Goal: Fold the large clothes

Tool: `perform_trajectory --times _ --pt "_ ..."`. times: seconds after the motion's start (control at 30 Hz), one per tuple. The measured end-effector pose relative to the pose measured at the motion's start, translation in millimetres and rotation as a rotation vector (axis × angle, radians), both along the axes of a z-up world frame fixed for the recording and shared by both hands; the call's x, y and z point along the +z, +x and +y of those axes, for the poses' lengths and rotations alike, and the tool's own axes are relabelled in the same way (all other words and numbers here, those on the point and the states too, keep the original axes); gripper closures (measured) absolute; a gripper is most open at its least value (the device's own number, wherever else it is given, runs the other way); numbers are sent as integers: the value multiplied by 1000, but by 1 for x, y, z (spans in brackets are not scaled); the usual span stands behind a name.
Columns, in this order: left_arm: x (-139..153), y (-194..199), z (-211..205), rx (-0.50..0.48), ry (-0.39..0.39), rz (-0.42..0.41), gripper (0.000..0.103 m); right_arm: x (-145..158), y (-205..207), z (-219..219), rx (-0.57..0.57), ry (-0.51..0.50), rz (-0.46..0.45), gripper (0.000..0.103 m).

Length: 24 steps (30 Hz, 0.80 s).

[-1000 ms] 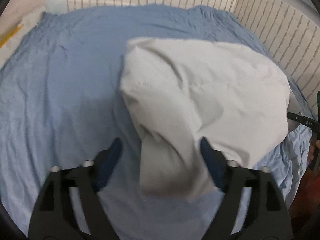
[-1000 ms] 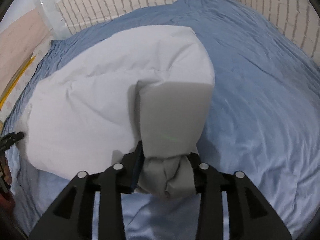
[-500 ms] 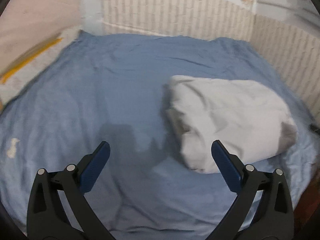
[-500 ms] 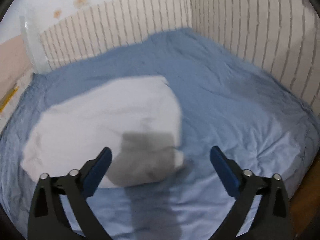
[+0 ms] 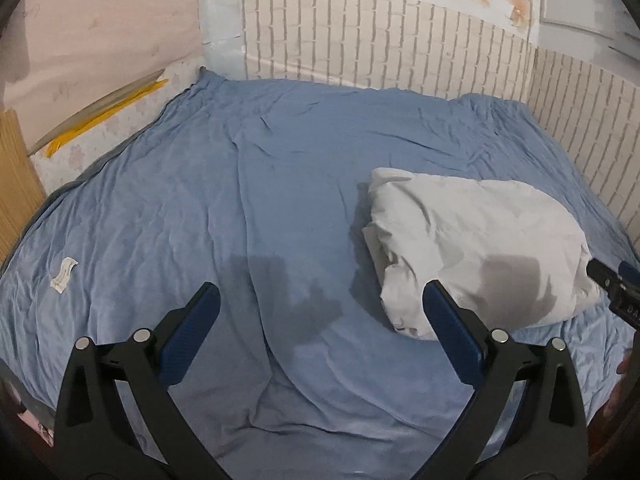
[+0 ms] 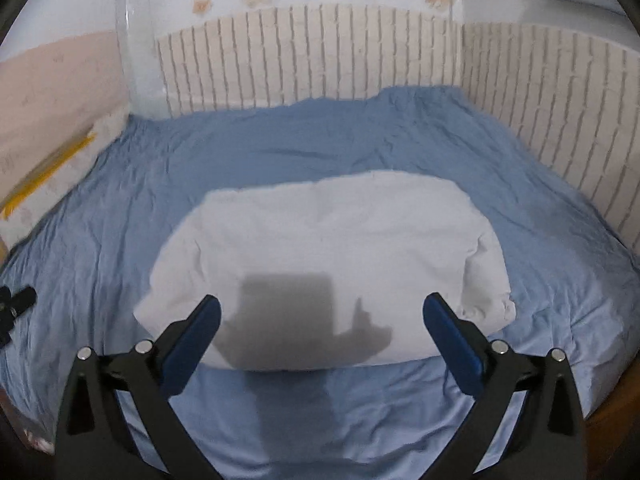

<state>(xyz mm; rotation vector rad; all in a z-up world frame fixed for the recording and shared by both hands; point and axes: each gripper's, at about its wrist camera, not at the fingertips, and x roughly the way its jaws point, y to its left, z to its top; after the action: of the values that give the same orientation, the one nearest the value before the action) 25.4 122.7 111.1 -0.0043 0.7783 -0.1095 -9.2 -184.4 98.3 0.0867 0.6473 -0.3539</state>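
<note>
Both the left gripper (image 5: 320,320) and the right gripper (image 6: 322,320) had just spread wide and held nothing, the white garment (image 6: 332,264) lying folded on the bed (image 6: 280,148) ahead of them, folding apparently complete

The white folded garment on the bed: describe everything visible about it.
The white garment is a pale, soft, slightly rumpled cloth folded into a thick, puffy, roughly rectangular bundle. It lies flat on the blue bedsheet, which is all that touches it. In the left wrist view its layered fold edges show at the end facing the camera. A gripper's shadow falls on its near side. Neither the left gripper nor the right gripper touches it.
</note>
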Motion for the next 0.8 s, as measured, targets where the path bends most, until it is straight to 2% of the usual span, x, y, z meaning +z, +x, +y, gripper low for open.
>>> perform_trajectory --times 0.17,0.33,0.47,0.6,0.8 --pt "5 -8 -8 -20 7 -4 3 6 -9 13 -35 -98 -34 2" --pt "9 -13 -16 -2 -32 -25 3 13 -18 14 -14 -64 -51 2" --pt "6 -10 -18 -29 -82 17 3 18 -22 10 -33 -84 -51 2" --pt "13 -15 -23 -29 -50 -18 3 28 -28 5 -58 -65 -79 2" --pt "27 -25 -29 -63 -25 -65 3 32 -27 7 -82 -74 -74 2"
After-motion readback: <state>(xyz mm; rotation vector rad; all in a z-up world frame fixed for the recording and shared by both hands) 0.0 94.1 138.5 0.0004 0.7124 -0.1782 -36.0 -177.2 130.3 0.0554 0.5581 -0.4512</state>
